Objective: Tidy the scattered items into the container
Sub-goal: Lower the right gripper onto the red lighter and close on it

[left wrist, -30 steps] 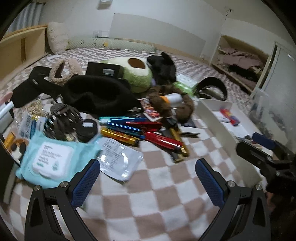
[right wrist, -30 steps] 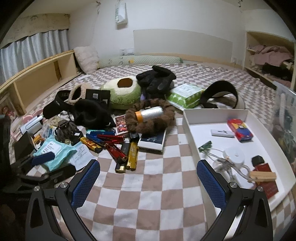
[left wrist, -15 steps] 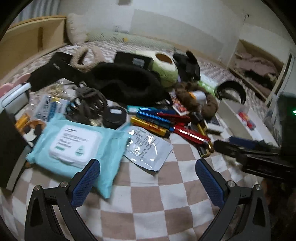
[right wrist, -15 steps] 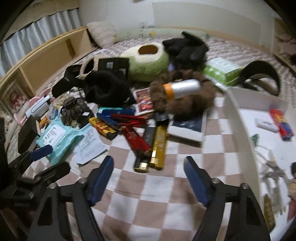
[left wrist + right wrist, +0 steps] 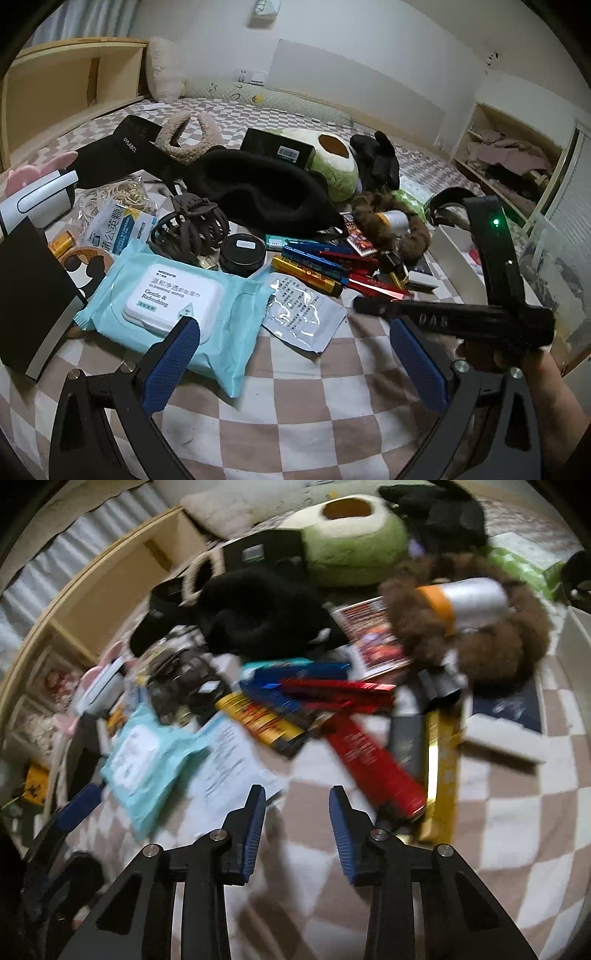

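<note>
Scattered items lie on a checkered bedspread. My left gripper is wide open and empty, low over the blanket just in front of a light-blue wet-wipes pack and a clear sachet. My right gripper is partly closed, with a narrow gap and nothing between its pads, low over the blanket in front of a red stick box, a gold one and a yellow one. The white container shows at the right of the left wrist view, behind the right gripper's body.
Further back lie a black beanie, a brown hair claw, a round black tin, a brown furry ring with a silver tube, a green avocado plush and black gloves. A wooden shelf runs along the left.
Both grippers have dropped lower and closer to the pile. The right gripper's jaws have narrowed from wide open to a small gap, and it has swung in front of the left camera.
</note>
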`<move>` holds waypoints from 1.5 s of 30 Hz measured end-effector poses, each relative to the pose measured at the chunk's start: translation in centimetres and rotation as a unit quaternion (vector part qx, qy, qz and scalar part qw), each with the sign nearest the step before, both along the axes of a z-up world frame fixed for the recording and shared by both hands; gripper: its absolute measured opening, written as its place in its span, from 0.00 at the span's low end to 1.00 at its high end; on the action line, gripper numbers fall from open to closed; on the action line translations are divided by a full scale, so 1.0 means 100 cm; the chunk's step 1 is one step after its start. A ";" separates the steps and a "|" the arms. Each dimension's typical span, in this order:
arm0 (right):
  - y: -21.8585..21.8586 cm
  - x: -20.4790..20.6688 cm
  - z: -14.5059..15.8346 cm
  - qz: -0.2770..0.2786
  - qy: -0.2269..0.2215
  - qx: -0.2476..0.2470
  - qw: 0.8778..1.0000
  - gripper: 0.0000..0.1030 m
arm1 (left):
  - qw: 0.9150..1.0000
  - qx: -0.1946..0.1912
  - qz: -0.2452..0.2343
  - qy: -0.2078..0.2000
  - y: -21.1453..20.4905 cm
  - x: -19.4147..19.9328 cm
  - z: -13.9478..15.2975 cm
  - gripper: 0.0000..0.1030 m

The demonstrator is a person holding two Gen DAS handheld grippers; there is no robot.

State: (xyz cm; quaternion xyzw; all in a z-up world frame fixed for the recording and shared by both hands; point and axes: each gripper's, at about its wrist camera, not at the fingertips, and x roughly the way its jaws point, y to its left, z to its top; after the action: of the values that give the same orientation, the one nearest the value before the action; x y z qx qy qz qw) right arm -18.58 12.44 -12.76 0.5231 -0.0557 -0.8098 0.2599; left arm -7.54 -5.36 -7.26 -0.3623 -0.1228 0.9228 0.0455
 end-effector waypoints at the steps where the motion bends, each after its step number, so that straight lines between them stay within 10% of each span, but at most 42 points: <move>1: 0.005 -0.005 0.002 -0.011 0.007 0.003 1.000 0.33 | 1.000 0.003 0.001 0.000 -0.001 0.000 0.000 1.00; 11: 0.013 -0.007 0.020 -0.050 0.112 0.111 0.986 0.31 | 1.000 0.017 -0.002 0.000 -0.002 0.001 0.000 1.00; 15: -0.003 0.005 0.024 -0.037 0.168 0.171 0.970 0.85 | 1.000 0.016 -0.005 0.001 0.000 0.001 -0.001 1.00; 25: -0.008 -0.005 0.013 -0.070 0.194 0.250 0.946 0.85 | 1.000 0.022 -0.014 0.000 0.002 0.000 -0.002 1.00; 42: -0.029 -0.013 -0.006 -0.029 0.191 0.266 0.944 0.92 | 1.000 0.024 -0.013 -0.004 0.001 -0.002 -0.004 1.00; 45: -0.024 -0.013 -0.003 -0.033 0.187 0.255 0.948 0.81 | 1.000 0.022 -0.014 -0.005 0.002 -0.002 -0.005 1.00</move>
State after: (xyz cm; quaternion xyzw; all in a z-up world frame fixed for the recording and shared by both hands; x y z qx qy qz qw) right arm -19.88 10.01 -13.07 0.4088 0.1845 -0.8885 0.0966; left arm -7.77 -5.14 -7.79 -0.3673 -0.1379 0.9175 0.0653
